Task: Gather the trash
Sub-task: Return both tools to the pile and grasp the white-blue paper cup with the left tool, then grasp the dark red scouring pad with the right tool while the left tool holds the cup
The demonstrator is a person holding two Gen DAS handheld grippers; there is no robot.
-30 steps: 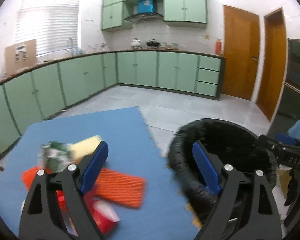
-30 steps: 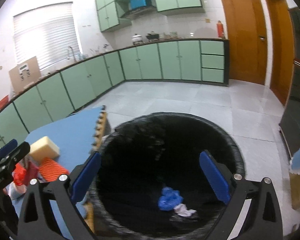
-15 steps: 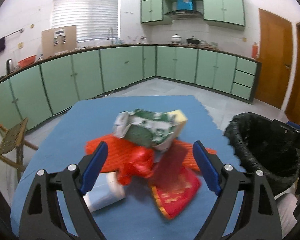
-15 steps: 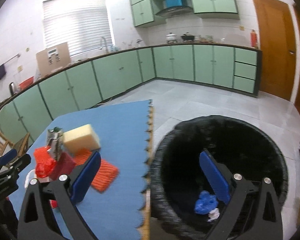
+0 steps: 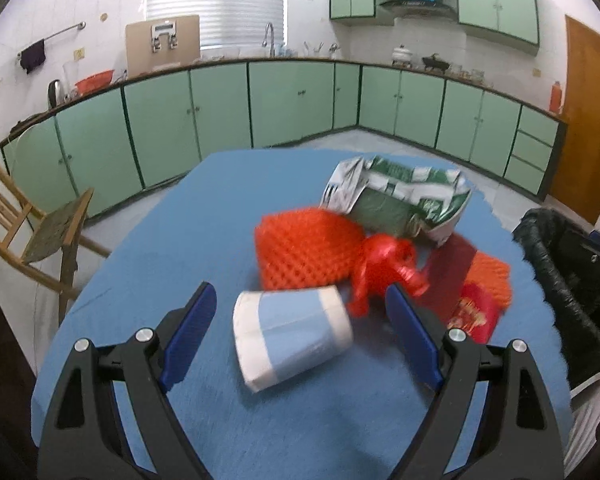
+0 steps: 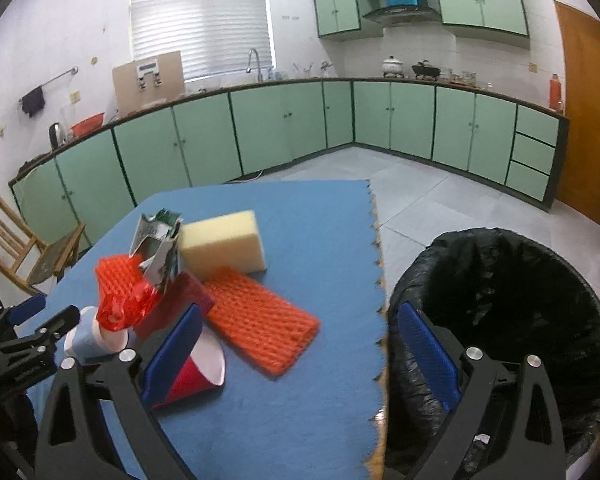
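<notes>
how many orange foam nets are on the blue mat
2. One orange foam net lies flat near the mat's bin-side edge, in front of the yellow sponge. The other sits farther left in the pile, beside the crumpled carton. More could be hidden underneath.

We see a matt foam mat (image 5: pixel 180 216) and a paper cup (image 5: pixel 292 336). The bin liner (image 6: pixel 520 300) looks like glossy, crinkled plastic.

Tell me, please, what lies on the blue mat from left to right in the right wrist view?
Blue-and-white paper cup → red paper cup → orange foam net, then off the mat's edge, the black-lined trash bin.
</notes>
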